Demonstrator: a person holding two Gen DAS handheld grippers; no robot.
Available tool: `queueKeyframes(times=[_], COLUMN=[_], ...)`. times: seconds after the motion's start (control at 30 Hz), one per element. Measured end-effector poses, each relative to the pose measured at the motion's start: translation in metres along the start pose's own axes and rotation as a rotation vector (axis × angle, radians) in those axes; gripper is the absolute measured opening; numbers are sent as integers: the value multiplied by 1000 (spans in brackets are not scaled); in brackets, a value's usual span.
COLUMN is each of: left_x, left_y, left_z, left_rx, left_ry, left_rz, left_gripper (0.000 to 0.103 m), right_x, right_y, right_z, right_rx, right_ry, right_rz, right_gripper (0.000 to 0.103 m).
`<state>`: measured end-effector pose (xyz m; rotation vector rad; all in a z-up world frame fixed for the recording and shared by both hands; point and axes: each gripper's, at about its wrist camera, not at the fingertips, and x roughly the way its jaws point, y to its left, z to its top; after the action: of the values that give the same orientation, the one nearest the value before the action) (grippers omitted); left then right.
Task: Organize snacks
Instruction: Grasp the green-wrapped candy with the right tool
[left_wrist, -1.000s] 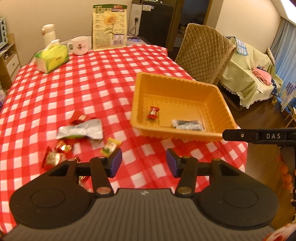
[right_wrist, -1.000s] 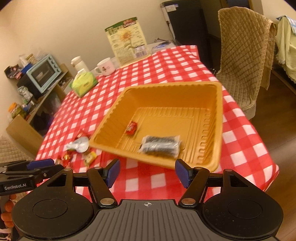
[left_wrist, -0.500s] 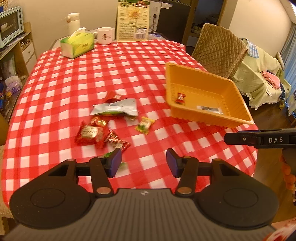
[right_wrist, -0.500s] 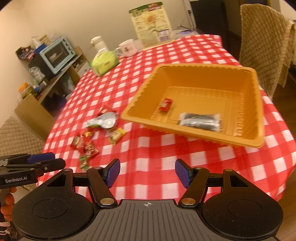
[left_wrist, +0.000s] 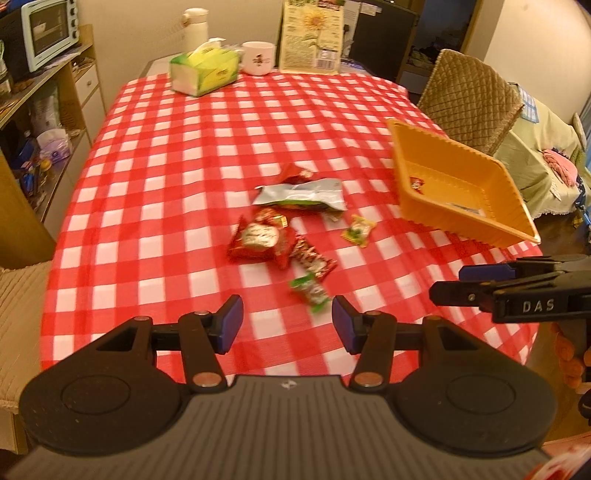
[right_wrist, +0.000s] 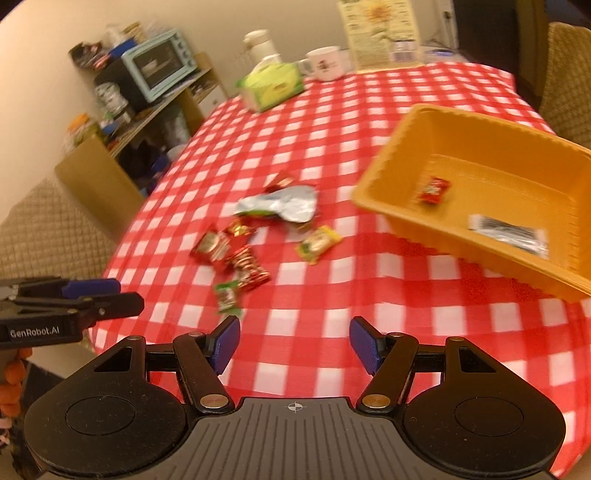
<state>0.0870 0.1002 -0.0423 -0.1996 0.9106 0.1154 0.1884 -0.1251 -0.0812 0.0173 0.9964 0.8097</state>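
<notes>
Several wrapped snacks lie loose on the red-checked tablecloth: a silver pouch (left_wrist: 301, 194) (right_wrist: 282, 203), a red packet (left_wrist: 258, 239) (right_wrist: 211, 246), a yellow-green candy (left_wrist: 357, 230) (right_wrist: 318, 243) and a small green candy (left_wrist: 309, 291) (right_wrist: 226, 297). The orange tray (left_wrist: 480, 232) (right_wrist: 391, 206) at the right holds a red candy (left_wrist: 416, 183) (right_wrist: 433, 189) and a dark packet (right_wrist: 508, 233). My left gripper (left_wrist: 287, 324) hangs open just short of the green candy, nothing between its pads. My right gripper (right_wrist: 293, 341) is open too, over bare cloth near the front edge.
A tissue box (left_wrist: 203, 72), a white mug (left_wrist: 258, 57), a flask and a sunflower-printed bag (left_wrist: 312, 37) stand at the table's far end. A quilted chair (left_wrist: 469, 98) is behind the tray; shelves with a toaster oven (right_wrist: 159, 70) line the left wall.
Both grippers have swung left, away from the tray and toward the loose snacks. The tray has slid to the right side of both views. Jaw gaps look unchanged.
</notes>
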Motion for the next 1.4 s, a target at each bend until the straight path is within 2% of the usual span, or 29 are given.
queueKeyframes(times=[0.4,0.5,0.8,1.23,1.33,1.4], left_x=[14,18,33,51,54,57], left_y=[44,51,64,71,71,70], left_z=[-6,-5,-1,7,8,9], left_rx=[-6,-3,18,60,75,86], left_ry=[32,34,54,73,76,77], left_rz=[10,6,-12,-32,-36,-40], left_gripper=[50,50,50,50,50,50], right_x=[61,74,105,122,123,123], right_y=[51,59,67,77,79,80], right_z=[5,7,11,7,5,5], right_rx=[-123,-143,-182,-264,-283,-294], right_ry=[22,20,38,57,55,58], right_rz=[24,12,-14,-70,-77,-79], right_gripper=[65,55,38,31,21,21])
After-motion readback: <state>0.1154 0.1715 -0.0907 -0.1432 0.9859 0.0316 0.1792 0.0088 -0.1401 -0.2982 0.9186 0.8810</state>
